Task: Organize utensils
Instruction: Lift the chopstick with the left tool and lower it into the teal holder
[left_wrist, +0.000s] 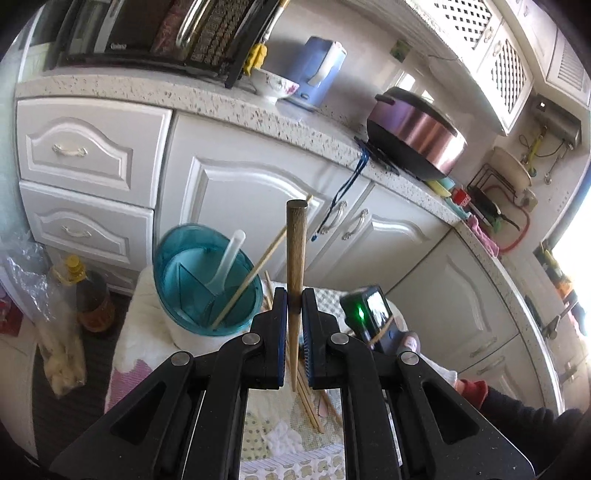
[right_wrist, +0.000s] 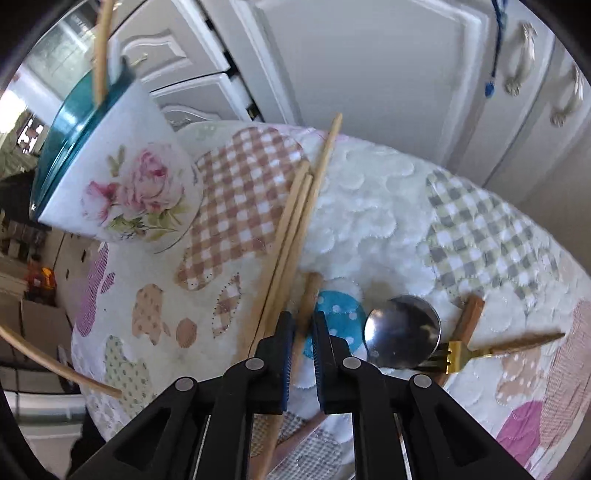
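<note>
My left gripper (left_wrist: 294, 302) pinches a dark chopstick (left_wrist: 295, 251) upright — the teal holder (left_wrist: 207, 284) sits just left — while my right gripper (right_wrist: 303, 325) clamps another chopstick (right_wrist: 308, 302) low over the table (right_wrist: 369, 221).

A tapered brown wooden handle (left_wrist: 295, 254) looks matt and grained. The round steel spoon bowl (right_wrist: 402, 330) is mirror-glossy. The patchwork quilted cloth (right_wrist: 369, 206) looks soft and fluffy. The teal translucent plastic holder (left_wrist: 207, 284) shines smooth.

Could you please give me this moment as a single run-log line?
left gripper: shut on brown chopstick, lifted | right gripper: shut on wooden stick on cloth | holder: spoon, chopstick inside
</note>
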